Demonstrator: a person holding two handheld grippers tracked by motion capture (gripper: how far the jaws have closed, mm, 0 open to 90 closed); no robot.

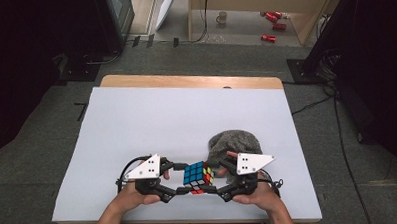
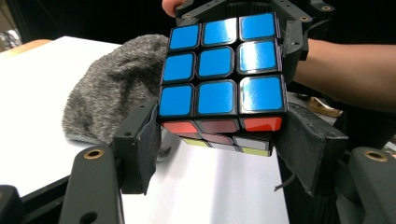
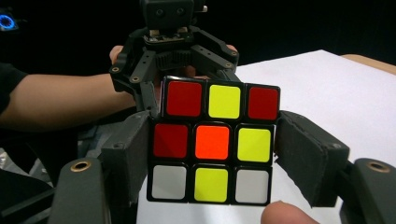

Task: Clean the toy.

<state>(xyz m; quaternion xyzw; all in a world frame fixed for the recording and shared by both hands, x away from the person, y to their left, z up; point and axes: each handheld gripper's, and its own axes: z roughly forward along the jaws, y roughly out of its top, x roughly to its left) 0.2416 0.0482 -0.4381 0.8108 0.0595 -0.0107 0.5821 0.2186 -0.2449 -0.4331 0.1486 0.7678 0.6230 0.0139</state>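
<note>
Blue-faced cube (image 1: 198,176) is hanging low-centre between both grippers: left (image 1: 179,178) clamping one layer, right (image 1: 218,180) bracketing the other, contact unclear.

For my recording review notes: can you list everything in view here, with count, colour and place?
Puzzle cube: one, black with blue, red, yellow, orange and white stickers, lifted between both grippers near the table's front edge.
Cloth: one, grey and fuzzy, on the sheet just behind the cube.
Sheet: one, white, covering the table.
Table: one, wooden, rim showing at the far edge.
Mug: one, pale, on the floor beyond.
Cans: several, red, on the floor beyond.
Left gripper: black, shut on the cube.
Right gripper: black, jaws beside the cube; contact unclear.
Hands: two, holding the grippers.
</note>
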